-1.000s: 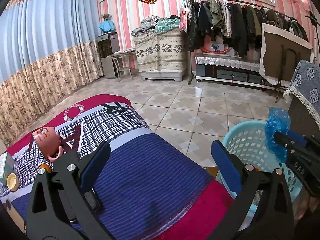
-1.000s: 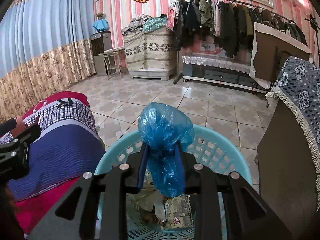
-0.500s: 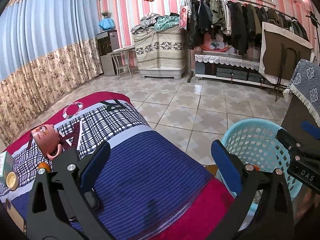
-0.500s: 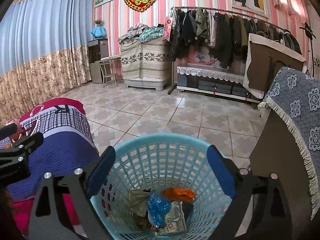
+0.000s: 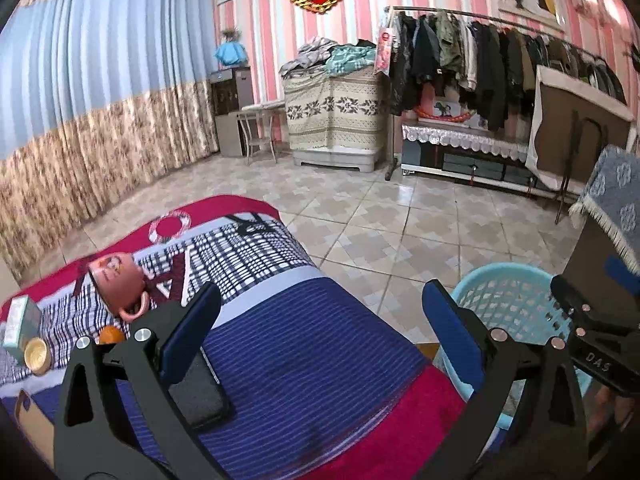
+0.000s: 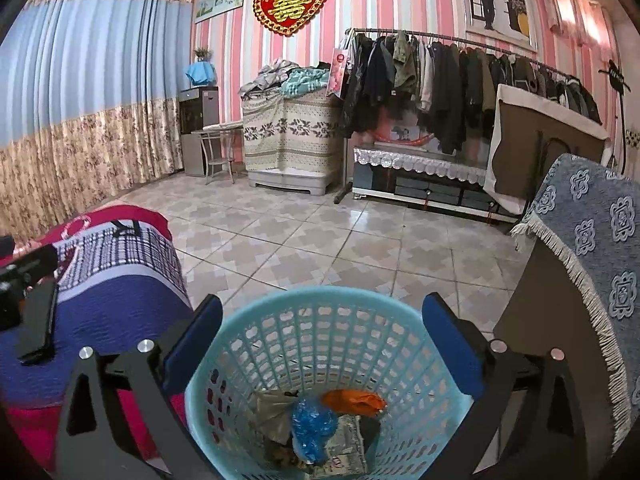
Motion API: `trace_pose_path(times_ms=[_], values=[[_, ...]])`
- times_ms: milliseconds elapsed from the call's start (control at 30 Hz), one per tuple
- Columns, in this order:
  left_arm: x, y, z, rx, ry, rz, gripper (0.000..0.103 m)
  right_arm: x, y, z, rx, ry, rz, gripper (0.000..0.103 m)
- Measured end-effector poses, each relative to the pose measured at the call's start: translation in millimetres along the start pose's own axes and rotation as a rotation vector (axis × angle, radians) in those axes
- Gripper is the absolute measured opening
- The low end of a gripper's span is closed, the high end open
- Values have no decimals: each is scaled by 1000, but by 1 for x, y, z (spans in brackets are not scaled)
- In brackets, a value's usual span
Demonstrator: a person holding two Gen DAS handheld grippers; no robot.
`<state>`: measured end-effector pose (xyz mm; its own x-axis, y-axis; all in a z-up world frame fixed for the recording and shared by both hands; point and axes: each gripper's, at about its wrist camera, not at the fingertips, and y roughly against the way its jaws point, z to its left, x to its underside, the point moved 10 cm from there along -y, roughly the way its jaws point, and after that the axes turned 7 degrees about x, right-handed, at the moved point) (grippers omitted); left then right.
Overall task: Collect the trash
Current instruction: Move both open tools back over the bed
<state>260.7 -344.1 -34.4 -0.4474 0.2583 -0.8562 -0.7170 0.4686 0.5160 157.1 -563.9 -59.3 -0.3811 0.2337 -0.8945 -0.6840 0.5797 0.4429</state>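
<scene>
A light blue plastic basket (image 6: 320, 304) stands on the floor beside the bed; it also shows in the left wrist view (image 5: 504, 280). Inside lie a crumpled blue plastic bag (image 6: 312, 430), an orange wrapper (image 6: 354, 398) and other scraps. My right gripper (image 6: 322, 340) is open and empty above the basket's near rim. My left gripper (image 5: 318, 324) is open and empty over the blue striped part of the bedspread (image 5: 304, 344).
On the bed lie a pink mug (image 5: 116, 284) on its side, a black phone (image 5: 196, 392), an orange object (image 5: 110, 334), a small box (image 5: 20, 320) and a round cap (image 5: 38, 356). A cabinet with a blue fringed cloth (image 6: 592, 248) stands right of the basket. Tiled floor (image 6: 320, 232) lies beyond.
My right gripper opened and let go of the blue plastic bag, which dropped into the basket. The right gripper has risen slightly. The left gripper has barely moved.
</scene>
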Motion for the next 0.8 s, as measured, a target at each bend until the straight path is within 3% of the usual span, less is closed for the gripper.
trace_pose_path(times_ms=[167,800], values=[[3,15,33,-35,42,2,97,-4,4,4,-10,-10,-12,98],[17,119,201,-333,73,-32,97,-13,28,70,-101,50,-49,98]])
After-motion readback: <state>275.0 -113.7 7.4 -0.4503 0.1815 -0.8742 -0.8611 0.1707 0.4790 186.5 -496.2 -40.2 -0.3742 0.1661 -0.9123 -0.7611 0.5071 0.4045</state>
